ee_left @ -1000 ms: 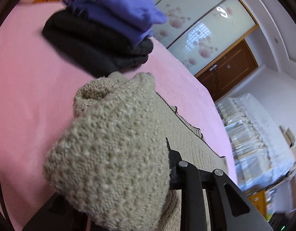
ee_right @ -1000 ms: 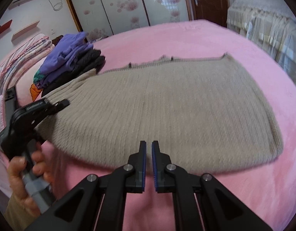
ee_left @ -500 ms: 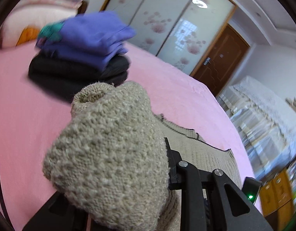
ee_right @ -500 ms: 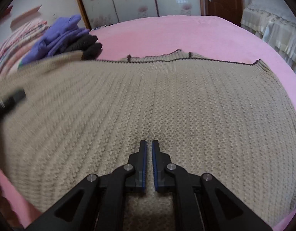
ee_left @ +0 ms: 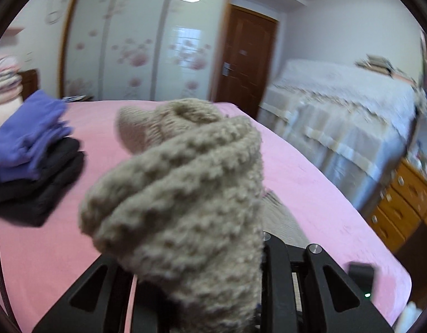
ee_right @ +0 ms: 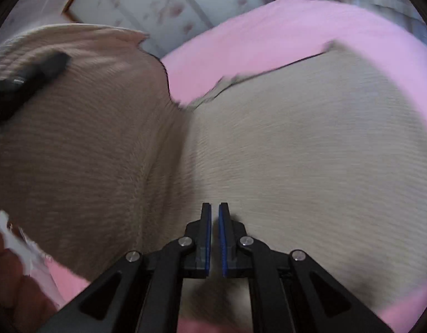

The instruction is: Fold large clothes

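At bottom centre of the right wrist view: right gripper (ee_right: 215, 222), jaws nearly together with nothing between them, tips resting on the beige knit sweater (ee_right: 310, 152), probably to pin the cloth while the other side is folded.
Lower centre of the left wrist view: left gripper (ee_left: 258, 266), clenched on a bunched edge of the sweater, which fills the foreground and hides the pads; held high so that side can be carried across.
Left half of the right view: lifted flap arching over the flat part.
Beneath, spreading to the far edge: pink bed cover (ee_right: 269, 27), the folding surface.
Far left of the left view: folded clothes stack (ee_left: 33, 155), purple over black, presumably finished items set aside.
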{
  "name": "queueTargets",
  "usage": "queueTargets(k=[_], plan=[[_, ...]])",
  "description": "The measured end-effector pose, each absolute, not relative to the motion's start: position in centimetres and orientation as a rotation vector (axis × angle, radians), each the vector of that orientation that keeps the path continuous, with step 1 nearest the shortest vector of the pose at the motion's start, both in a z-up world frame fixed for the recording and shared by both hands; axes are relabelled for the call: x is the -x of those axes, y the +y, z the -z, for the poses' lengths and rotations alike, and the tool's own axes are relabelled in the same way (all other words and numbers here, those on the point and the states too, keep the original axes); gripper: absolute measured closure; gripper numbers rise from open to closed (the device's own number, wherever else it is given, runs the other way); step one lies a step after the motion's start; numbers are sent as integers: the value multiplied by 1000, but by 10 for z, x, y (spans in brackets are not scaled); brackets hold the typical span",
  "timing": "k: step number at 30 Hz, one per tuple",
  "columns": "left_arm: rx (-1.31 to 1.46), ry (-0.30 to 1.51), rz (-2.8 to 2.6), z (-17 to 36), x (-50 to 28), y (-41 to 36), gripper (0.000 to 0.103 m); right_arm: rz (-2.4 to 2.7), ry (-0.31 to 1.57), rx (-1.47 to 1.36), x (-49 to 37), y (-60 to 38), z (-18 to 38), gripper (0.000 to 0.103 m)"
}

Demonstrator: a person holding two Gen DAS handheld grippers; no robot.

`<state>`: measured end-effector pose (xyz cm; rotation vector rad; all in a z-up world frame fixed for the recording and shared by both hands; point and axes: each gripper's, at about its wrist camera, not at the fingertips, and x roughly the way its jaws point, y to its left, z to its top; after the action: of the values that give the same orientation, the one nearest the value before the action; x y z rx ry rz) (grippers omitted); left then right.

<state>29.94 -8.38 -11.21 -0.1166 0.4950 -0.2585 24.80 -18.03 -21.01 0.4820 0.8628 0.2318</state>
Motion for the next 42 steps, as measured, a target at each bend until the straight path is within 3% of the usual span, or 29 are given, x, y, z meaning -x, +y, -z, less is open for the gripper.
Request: queueTargets(k=[6,9,10,11,13,18,20,22,25,32,37,42], plan=[[-17,728,327,179,-308,-161,77,-4,846,-514,-195,-264,209,97],[-106,767,289,209,-300,-177,69,66,867,-484,-179,-283,213,97],[-122,754,281,211,-296,-177,62,75,874,-485,-175,-287,214,97],[-126,745,293,212,-293,-177,44,76,877,-491,-172,-290,215,97],[-60,762,360,203,-290,-174,28,69,878,-499,-167,-294,215,97],[52,744,457,173,-269,-152,27,32,863,-533,-163,-296,198,97],[78,719,452,157,-260,-138,21,-2,842,-560,-166,-299,190,95],[118,689,427,143,-249,-113,15,-27,815,-573,-166,-299,179,76],[173,669,341,131,-237,-71,7,-79,762,-601,-169,-298,158,62],[239,770,59,148,-270,-5,3,-168,790,-542,-212,-278,137,55],[272,853,20,181,-286,12,3,-183,891,-523,-247,-265,151,33],[220,887,18,204,-295,0,3,-156,1035,-506,-283,-254,172,28]])
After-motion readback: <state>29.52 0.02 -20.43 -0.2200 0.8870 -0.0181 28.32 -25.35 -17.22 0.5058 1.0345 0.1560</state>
